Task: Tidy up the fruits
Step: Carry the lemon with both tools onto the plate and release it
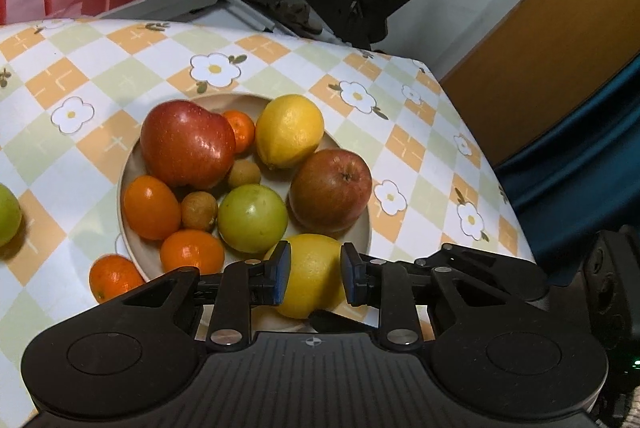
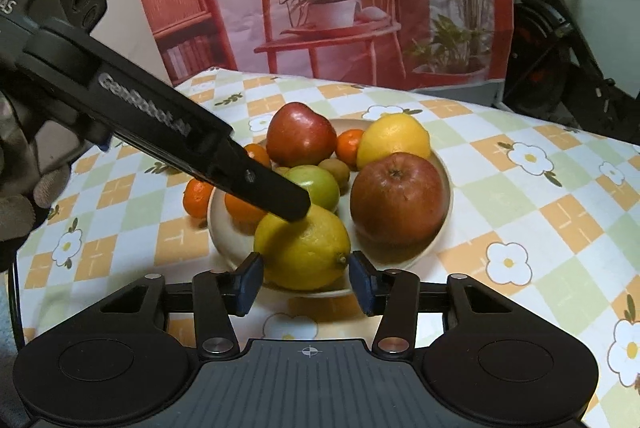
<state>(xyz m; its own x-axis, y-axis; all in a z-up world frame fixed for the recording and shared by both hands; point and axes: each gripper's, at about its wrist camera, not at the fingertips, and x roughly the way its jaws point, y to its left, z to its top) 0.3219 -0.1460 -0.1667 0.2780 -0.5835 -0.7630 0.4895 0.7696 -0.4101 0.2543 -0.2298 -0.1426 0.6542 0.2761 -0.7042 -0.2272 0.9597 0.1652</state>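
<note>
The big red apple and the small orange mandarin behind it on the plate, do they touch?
Cannot tell: both views show the big red apple overlapping the small orange mandarin.

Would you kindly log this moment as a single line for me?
left gripper shut, tips at near lemon | right gripper open, facing it | plate crowded | one mandarin beside plate

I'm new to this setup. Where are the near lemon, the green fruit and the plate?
near lemon [image 2: 304, 252]: right wrist view, its front peel.
green fruit [image 1: 252, 218]: left wrist view, its top.
plate [image 2: 446, 168]: right wrist view, its right rim.
</note>
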